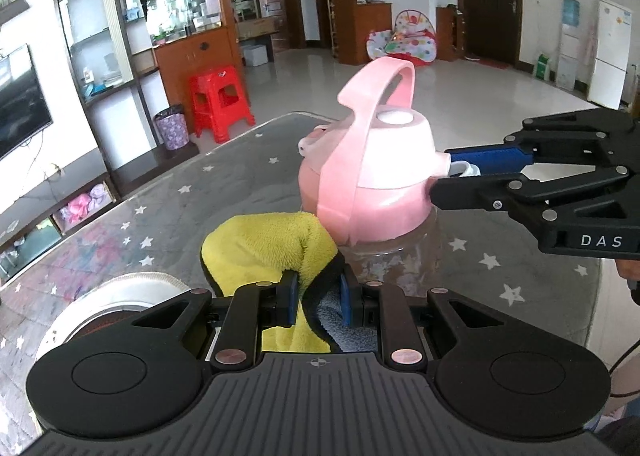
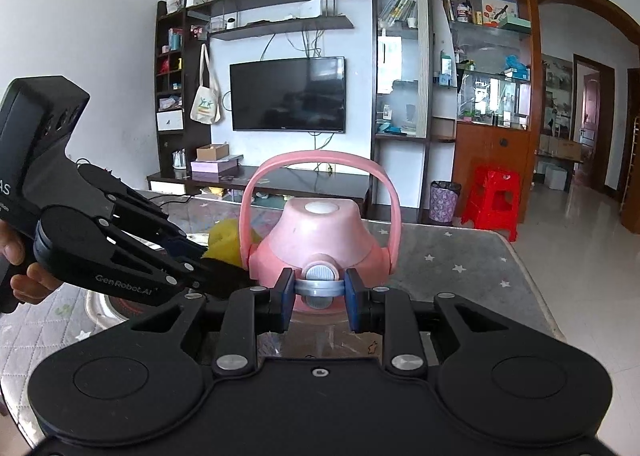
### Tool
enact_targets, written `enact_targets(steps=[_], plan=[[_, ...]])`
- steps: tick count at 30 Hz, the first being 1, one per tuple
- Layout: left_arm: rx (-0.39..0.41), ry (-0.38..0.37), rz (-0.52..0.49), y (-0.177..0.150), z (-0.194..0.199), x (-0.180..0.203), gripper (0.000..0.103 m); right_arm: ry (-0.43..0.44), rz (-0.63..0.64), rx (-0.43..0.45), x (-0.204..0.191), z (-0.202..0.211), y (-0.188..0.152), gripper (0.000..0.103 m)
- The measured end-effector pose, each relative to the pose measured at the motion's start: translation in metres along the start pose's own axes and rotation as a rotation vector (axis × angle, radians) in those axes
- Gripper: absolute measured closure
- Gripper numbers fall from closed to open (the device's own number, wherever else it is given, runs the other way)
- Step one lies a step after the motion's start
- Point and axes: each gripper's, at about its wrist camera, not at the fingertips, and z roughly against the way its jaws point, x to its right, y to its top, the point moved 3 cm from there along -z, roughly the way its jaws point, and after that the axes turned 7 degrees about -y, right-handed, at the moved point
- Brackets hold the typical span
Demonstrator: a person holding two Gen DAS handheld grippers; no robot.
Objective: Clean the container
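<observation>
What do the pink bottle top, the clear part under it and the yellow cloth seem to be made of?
Pink lid with its loop handle: looks like moulded plastic, smooth and slightly glossy, with soft highlights.
Clear bottle body: see-through, so probably plastic, though glass cannot be ruled out.
Yellow cloth: a fuzzy, plush pile, likely microfibre, with a grey-blue reverse side and dark edging, pinched in the left tongs.

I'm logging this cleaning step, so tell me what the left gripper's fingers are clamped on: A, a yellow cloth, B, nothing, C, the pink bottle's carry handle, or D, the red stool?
A: the left gripper is shut on the yellow cloth, bunched beside the pink bottle.
</observation>
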Motion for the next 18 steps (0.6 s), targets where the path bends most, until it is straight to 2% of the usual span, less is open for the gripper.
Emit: enact_targets(steps=[6,18], plan=[[-0.006,-0.018,0.005,-0.002,-0.009,0.001,0.082,-0.005,0.067,0.011,-0.005,-0.003,0.002,0.075],[-0.064,-0.059,-0.002,-0.016,-0.034,0.008,0.082,-0.046,0.063,0.026,-0.006,-0.007,-0.011,0.075]])
